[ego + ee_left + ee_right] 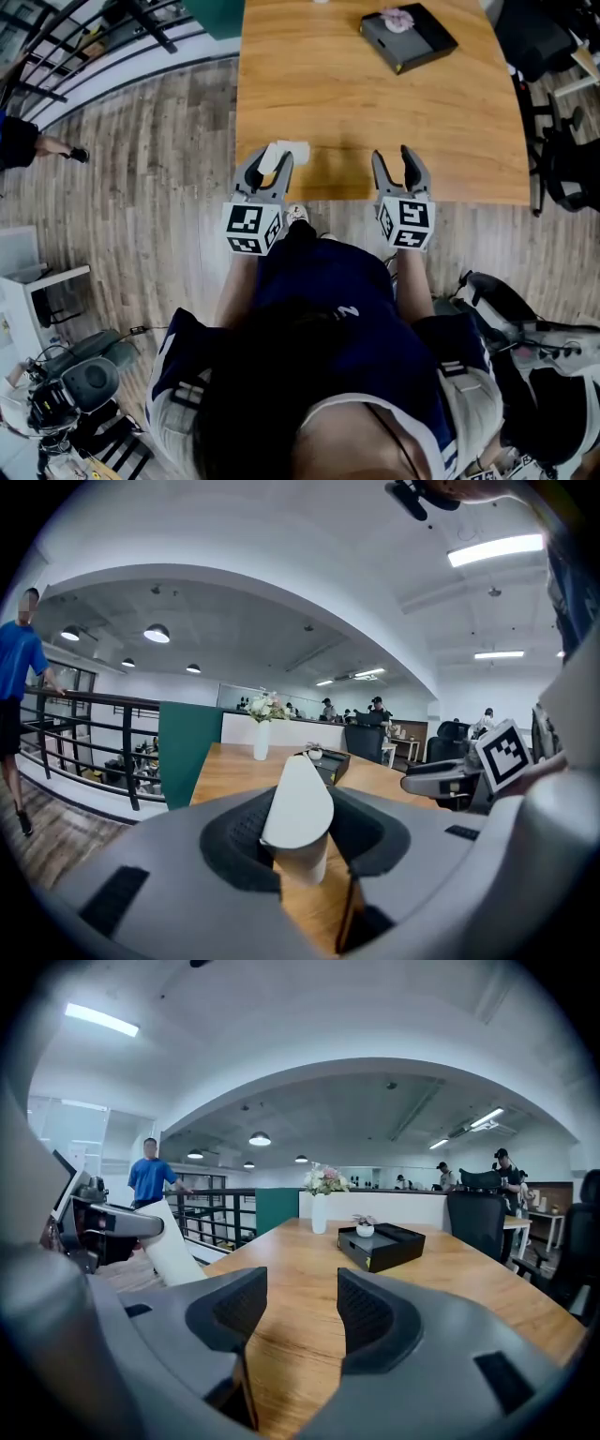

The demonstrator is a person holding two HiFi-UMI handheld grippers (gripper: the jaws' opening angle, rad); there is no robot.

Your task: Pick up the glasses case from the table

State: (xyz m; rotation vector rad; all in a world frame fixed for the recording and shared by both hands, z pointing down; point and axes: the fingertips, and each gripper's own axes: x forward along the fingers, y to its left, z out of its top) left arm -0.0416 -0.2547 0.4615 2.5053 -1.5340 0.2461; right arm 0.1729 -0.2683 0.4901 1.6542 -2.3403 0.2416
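Observation:
The glasses case point(287, 150) is a white, wedge-shaped case. It sits over the near edge of the wooden table point(375, 112), between the jaws of my left gripper point(272, 161). In the left gripper view the case point(300, 808) stands upright and slightly tilted, and my left gripper point(302, 841) is shut on it, with both pads against its sides. To its right my right gripper point(393, 159) hovers at the same table edge. Its jaws point(302, 1312) are open with only bare tabletop between them. The right gripper view also shows the held case point(174, 1243) at the left.
A black box point(409, 37) with a small flowerpot lies at the table's far right. A white vase of flowers point(320, 1211) stands at the far end. Office chairs point(562, 159) flank the right side. A railing point(84, 47) and a walking person point(19, 141) are at the left.

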